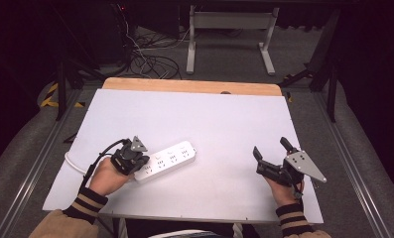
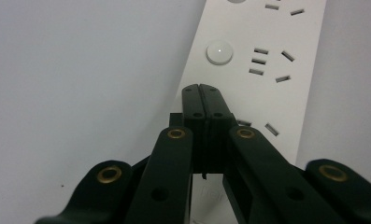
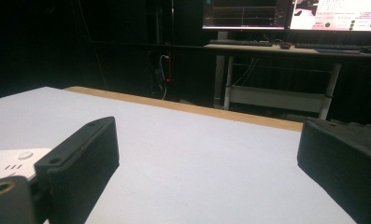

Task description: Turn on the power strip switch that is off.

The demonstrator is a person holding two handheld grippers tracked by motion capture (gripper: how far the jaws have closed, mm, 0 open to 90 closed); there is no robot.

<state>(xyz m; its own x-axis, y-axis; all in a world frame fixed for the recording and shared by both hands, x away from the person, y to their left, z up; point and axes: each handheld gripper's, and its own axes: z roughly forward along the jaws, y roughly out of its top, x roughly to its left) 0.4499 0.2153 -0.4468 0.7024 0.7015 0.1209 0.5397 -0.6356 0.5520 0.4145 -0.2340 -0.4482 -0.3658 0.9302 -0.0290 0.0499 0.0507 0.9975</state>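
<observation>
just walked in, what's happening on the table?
A person is working at a white table with a gripper in each hand. The left gripper, jaws shut together, has its tip down over the near end of a white power strip, just short of a round button. The right gripper is open and idle, off to the side.

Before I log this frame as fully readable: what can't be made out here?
- Power strip: its near end sits under the left tongs in the high view; the left gripper view cuts off both ends.
- Its cord: runs behind the left hand; plug end unseen.
- Monitors, right gripper view: text too small, top cropped.
</observation>
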